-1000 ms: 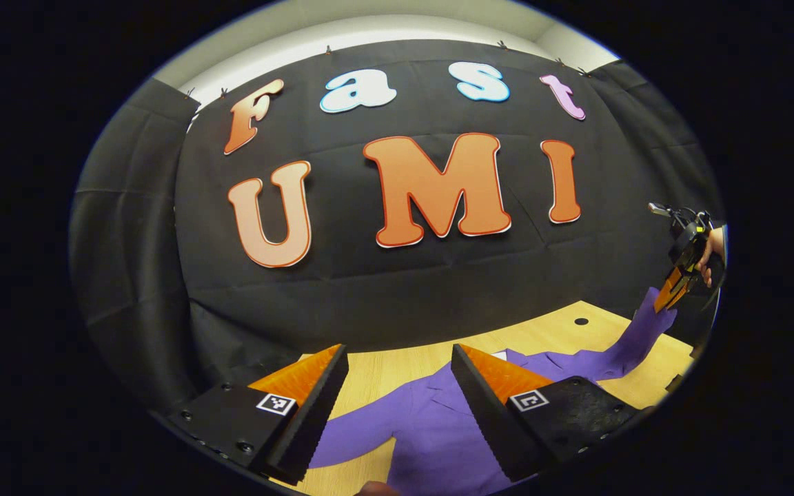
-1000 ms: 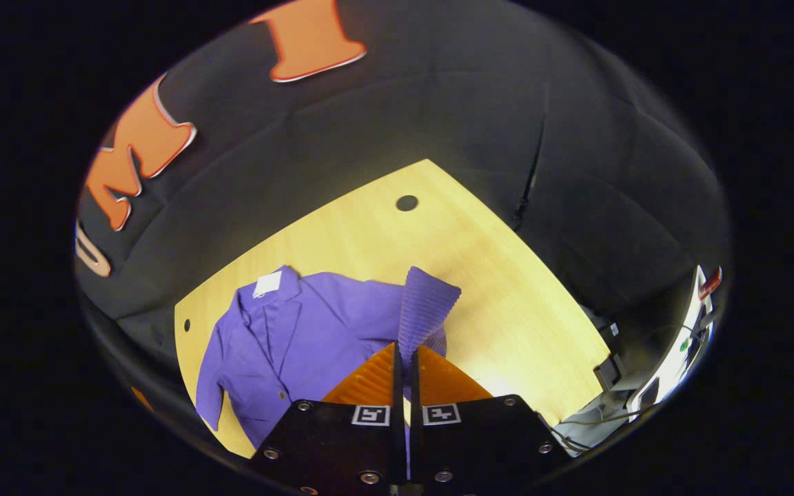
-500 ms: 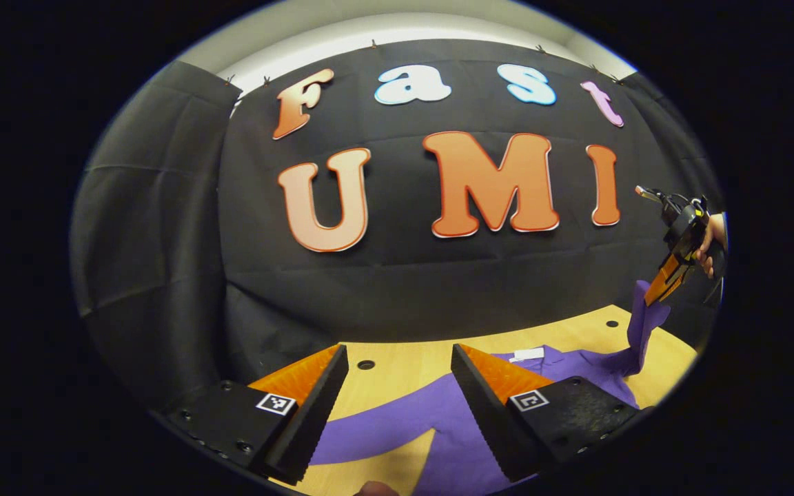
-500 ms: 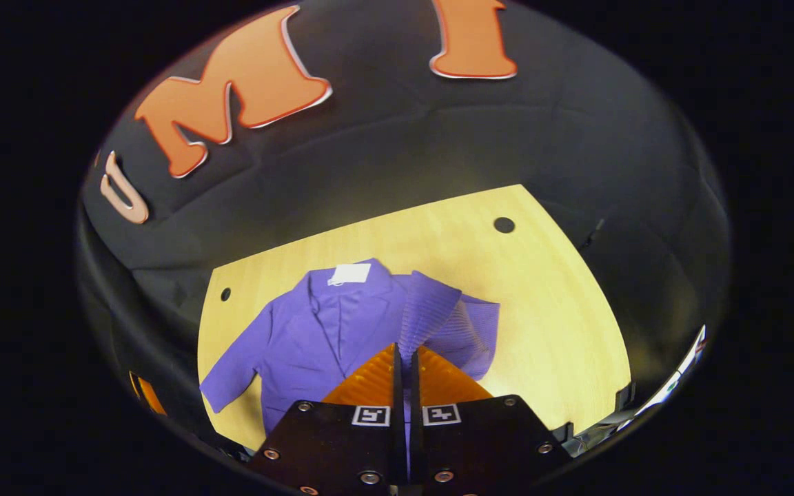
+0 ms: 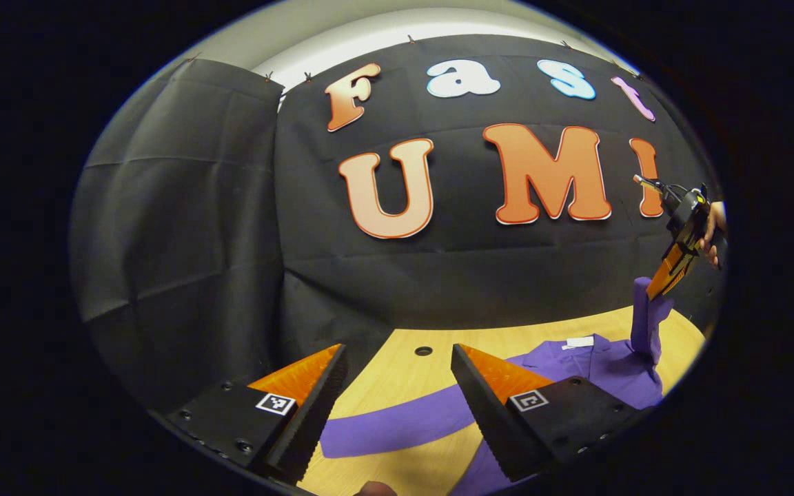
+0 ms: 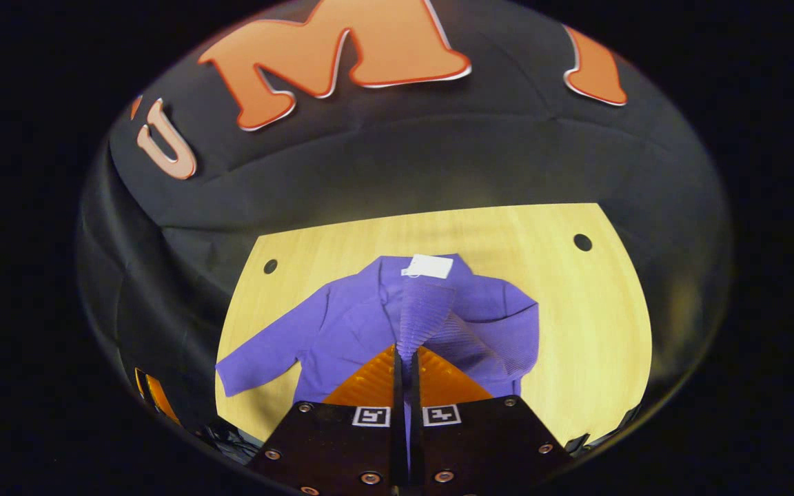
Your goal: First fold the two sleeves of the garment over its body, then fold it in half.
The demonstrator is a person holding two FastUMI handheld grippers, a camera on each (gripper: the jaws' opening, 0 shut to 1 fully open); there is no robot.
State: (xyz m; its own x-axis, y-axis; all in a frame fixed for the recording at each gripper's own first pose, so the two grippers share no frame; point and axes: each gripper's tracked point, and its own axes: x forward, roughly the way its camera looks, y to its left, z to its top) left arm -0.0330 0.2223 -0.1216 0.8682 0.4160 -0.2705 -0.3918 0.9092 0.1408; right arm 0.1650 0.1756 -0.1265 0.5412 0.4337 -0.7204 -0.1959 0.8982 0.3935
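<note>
A purple jacket (image 6: 355,324) lay spread on the pale wooden surface (image 6: 597,324), collar toward the black cloth wall (image 6: 404,172), with a white tag (image 6: 428,266) at the neck.

In the right gripper view, the right tongs (image 6: 405,358) were closed tight on the ribbed cuff of one sleeve (image 6: 421,313), both fingers pressing the cloth between them. The sleeve rose from the jacket's shoulder to the tongs and hung over the middle of the jacket's body, just below the collar. In the left gripper view, the same tongs (image 5: 660,286) appeared far off at the right edge, held by a hand (image 5: 714,231), raised above the surface with the sleeve (image 5: 644,317) hanging straight down from them to the jacket (image 5: 597,368).

The left tongs (image 5: 397,386) stood wide open and held nothing. They hovered above the near side of the surface (image 5: 397,372), and the other sleeve (image 5: 397,430) lay flat on the wood beneath and between the fingers, stretched out from the jacket's body and apart from them. In the right gripper view that sleeve (image 6: 259,355) lay out to the side, reaching toward the surface's edge.

A small round hole (image 5: 423,350) sat in the surface near the wall, beyond the open tongs; two such holes (image 6: 582,242) showed in the right gripper view.
</note>
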